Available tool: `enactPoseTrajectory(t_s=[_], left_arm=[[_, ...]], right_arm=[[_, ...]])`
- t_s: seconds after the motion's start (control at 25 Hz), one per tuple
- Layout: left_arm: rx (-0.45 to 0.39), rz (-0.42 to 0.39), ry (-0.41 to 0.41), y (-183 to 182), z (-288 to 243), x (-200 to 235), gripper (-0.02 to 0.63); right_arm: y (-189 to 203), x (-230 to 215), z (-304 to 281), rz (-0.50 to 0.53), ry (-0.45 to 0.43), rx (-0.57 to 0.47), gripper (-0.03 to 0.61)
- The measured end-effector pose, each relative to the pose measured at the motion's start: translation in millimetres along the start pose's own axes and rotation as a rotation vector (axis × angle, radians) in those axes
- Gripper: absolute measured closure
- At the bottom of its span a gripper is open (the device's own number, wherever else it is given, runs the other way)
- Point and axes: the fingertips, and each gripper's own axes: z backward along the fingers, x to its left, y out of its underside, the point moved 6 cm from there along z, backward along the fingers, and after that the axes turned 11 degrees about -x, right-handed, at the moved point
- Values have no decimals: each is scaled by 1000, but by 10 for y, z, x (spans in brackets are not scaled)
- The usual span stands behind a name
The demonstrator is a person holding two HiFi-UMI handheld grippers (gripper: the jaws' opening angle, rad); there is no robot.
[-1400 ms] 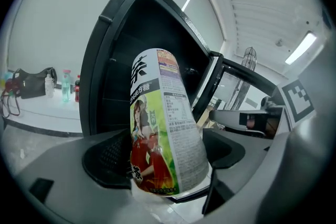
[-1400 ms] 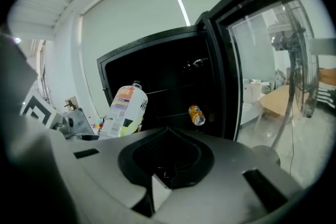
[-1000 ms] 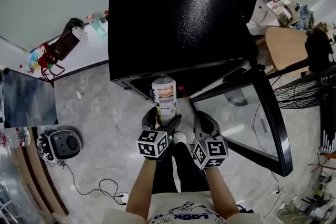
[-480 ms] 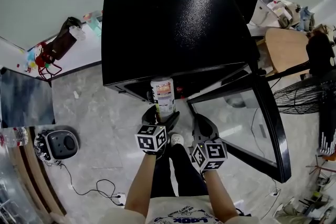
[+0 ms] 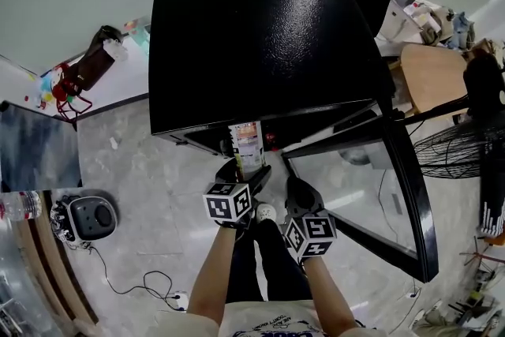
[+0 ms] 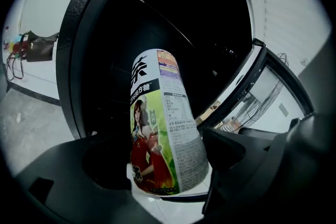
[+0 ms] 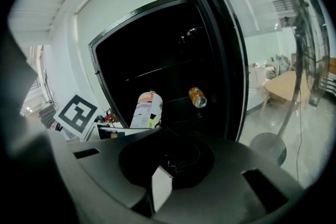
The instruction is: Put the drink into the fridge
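Starting at the left: the left gripper (image 5: 242, 172) has the drink (image 6: 160, 123) clamped low on its body. One jaw is on each side of the label, opened just wide enough to take the bottle's width. Gripping it low leaves the cap end free to lead, and the bottle stands close to upright, leaning slightly toward 1 o'clock in the left gripper view.

From the head view, the drink sits at 12 o'clock from the gripper, right at the lip of the fridge (image 5: 260, 35). Its upper part is under the overhang of the black top, so I judge it is on the threshold of the opening and not yet set down.

Inside the dark cabinet an orange can (image 7: 197, 97) lies on its side, on what looks like a shelf (image 7: 176, 102), though the interior is too dim to be sure. That spot is taken, so the bottle needs a place clear of the can.

Further right, the right gripper (image 5: 298, 192) hangs at about 4 o'clock from the drink. Its jaws are drawn together on nothing, idle and held low so it stays clear of the left gripper's path.

At the far right, the glass door (image 5: 371, 170) is swung wide toward 4 o'clock, which leaves the whole opening free.
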Motion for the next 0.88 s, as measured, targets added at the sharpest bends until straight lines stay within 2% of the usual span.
enactPoseTrajectory(t_s=[0.28,0.48,0.88], left_arm=[[33,59,14,10,-128,42,183],[57,113,33,2,-196,83,183],[88,209,63,-4,-284,105,183]], right_arm=[[250,20,-105,-3,-29,57,581],[425,50,-224,43,-76,112,581],[533,97,-347,56,-107,133,581]])
